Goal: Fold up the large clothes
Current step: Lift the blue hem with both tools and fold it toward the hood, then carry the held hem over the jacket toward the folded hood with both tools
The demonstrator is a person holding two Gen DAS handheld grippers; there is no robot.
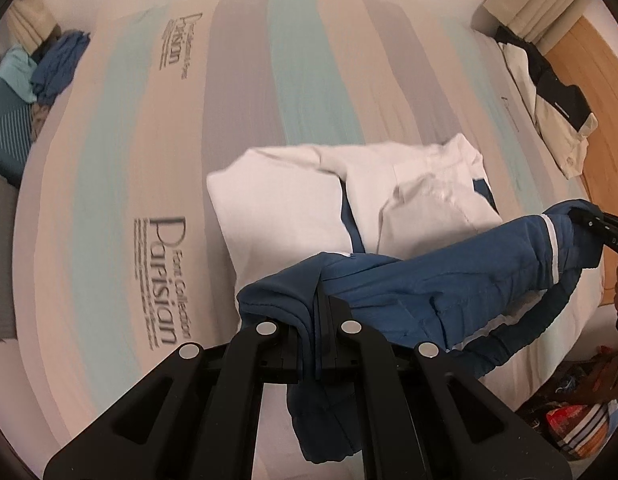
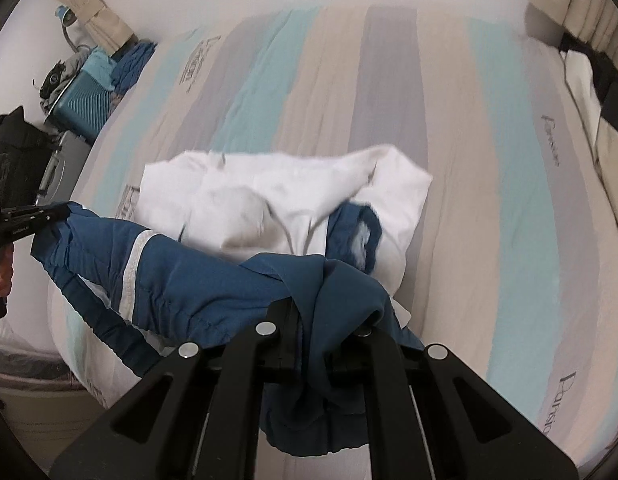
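Jacket (image 1: 449, 276) hangs above the bed (image 1: 109, 184), pinched in left claw (image 1: 316, 320) and right claw (image 2: 305, 320); thin grips could slip, dropping the blue edge unevenly.

The blue fabric of the garment (image 1: 449, 280) hides the pad tips of the left claw (image 1: 315, 320) and covers the right claw (image 2: 309, 320) as well. The small print under "Parisian" on the bedsheet (image 1: 149, 160) is too blurred to read. The lower edge cuts off a striped bag (image 1: 581, 428).
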